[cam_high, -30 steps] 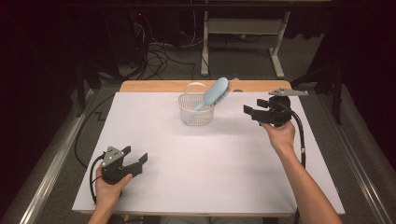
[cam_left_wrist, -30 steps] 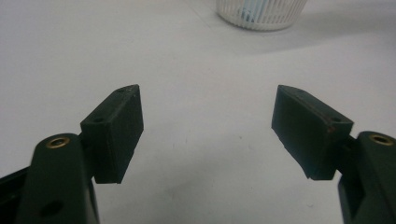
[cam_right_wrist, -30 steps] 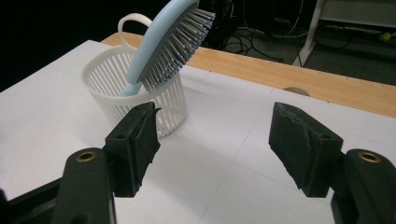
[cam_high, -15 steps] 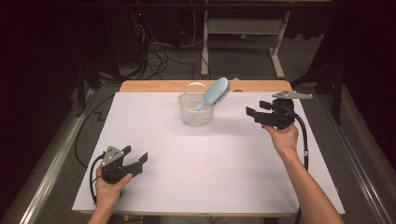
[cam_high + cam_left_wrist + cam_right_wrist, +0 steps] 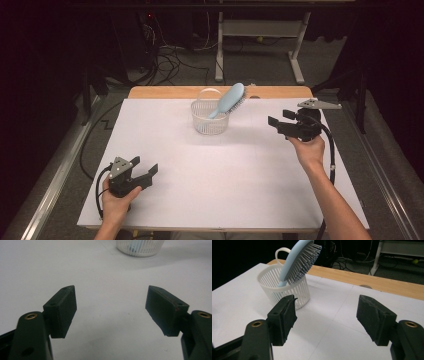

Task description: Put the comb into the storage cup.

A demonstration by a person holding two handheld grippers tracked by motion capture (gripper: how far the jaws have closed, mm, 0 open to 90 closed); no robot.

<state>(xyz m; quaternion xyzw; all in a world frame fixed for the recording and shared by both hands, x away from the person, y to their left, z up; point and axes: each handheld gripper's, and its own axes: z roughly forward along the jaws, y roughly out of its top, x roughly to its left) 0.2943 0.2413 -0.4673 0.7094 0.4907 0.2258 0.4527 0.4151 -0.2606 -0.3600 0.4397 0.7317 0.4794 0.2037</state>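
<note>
While the light blue hairbrush [image 5: 229, 100] stands handle-down in the white slatted basket [image 5: 209, 120] near the table's far edge, its bristle head leans out over the rim toward our right. Our right gripper [image 5: 280, 124] hovers near that basket, jaws apart with nothing between them. Our left gripper [image 5: 145, 172] sits well apart at the near left corner of the white table [image 5: 225, 185], jaws wide and empty too.

Brightly lit white table [image 5: 210, 190], dark murky surroundings, soft shadows, gripper views slightly blurred up close
</note>
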